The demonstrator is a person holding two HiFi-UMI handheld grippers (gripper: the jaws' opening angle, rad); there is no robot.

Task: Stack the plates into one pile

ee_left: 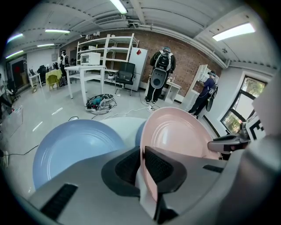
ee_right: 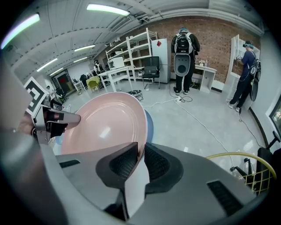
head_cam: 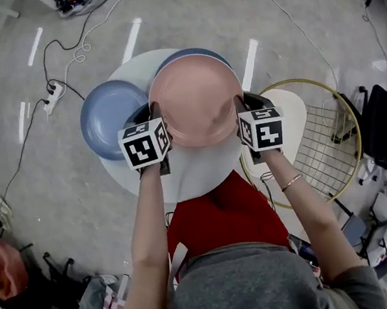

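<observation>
The pink plate point(head_cam: 195, 96) point(ee_left: 175, 132) point(ee_right: 103, 125) hangs between my two grippers over the round white table point(head_cam: 188, 169), face up and roughly level in the head view. My left gripper point(head_cam: 153, 113) point(ee_left: 142, 162) has its jaws closed on the plate's left rim, one pad above the edge and one below, with the rim pinched thin between them. My right gripper point(head_cam: 240, 103) point(ee_right: 139, 160) pinches the opposite rim in the same manner, so the plate spans the gap from one pair of jaws to the other. Directly beneath it lies a darker blue plate point(head_cam: 192, 51) point(ee_right: 149, 125), almost wholly covered, only a crescent of its far rim showing past the pink edge; I cannot tell whether the two touch. Just to the left on the same table sits a light blue plate point(head_cam: 108, 112) point(ee_left: 74, 145), flat and face up, its rim jutting over the table's left edge and reaching close to my left gripper. To the right of the table stands a wire basket point(head_cam: 325, 145) point(ee_right: 246, 171) with a yellow hoop for a rim. On the grey floor point(head_cam: 53, 178) beyond the table lies a white power strip point(head_cam: 53, 95) with cables trailing from it. Far back, by the brick wall point(ee_right: 210, 30), two people stand facing away.
</observation>
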